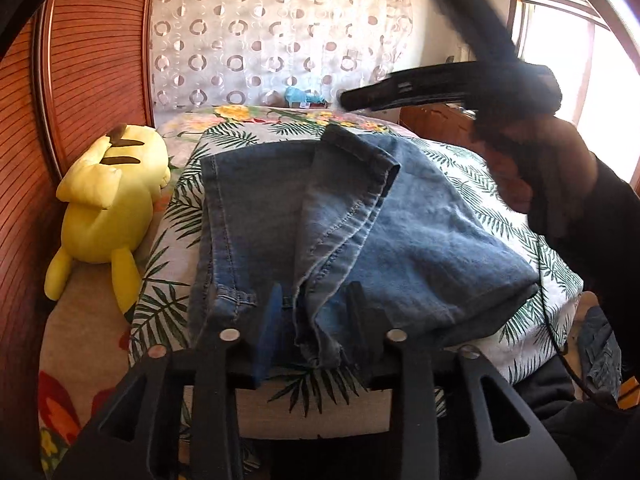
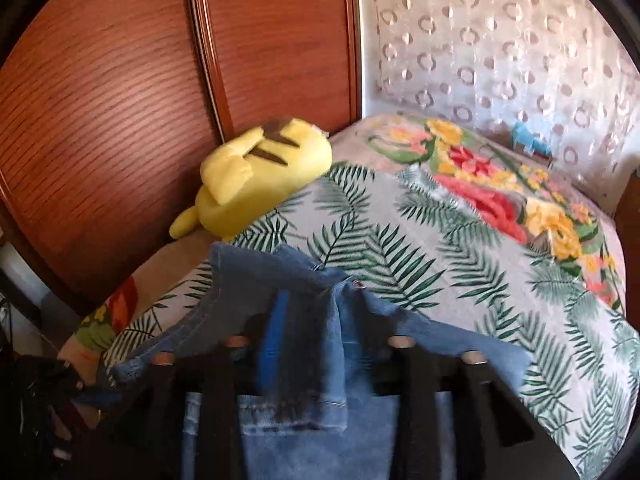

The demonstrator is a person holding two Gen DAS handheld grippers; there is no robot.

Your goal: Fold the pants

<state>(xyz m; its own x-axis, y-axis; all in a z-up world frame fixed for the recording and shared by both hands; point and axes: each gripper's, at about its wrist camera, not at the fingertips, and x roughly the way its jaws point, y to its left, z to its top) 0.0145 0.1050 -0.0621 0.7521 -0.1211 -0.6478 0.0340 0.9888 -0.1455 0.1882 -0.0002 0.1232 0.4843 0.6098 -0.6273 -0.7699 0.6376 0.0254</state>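
Blue denim pants (image 1: 320, 216) lie partly folded on the leaf-print bed cover (image 1: 176, 216), a leg hem turned back over the top. My left gripper (image 1: 316, 304) is at the near edge of the pants, its jaws closed on a bunch of denim. In the right wrist view my right gripper (image 2: 320, 320) is shut on a fold of the pants (image 2: 320, 344) and holds it lifted above the bed. The right gripper also shows in the left wrist view (image 1: 360, 100), blurred, high at the right.
A yellow plush toy (image 1: 108, 208) lies at the bed's left edge against the wooden wardrobe doors (image 1: 92, 60). A small blue toy (image 1: 298, 96) sits at the far end by the patterned curtain (image 1: 280, 32). A window (image 1: 580, 60) is at the right.
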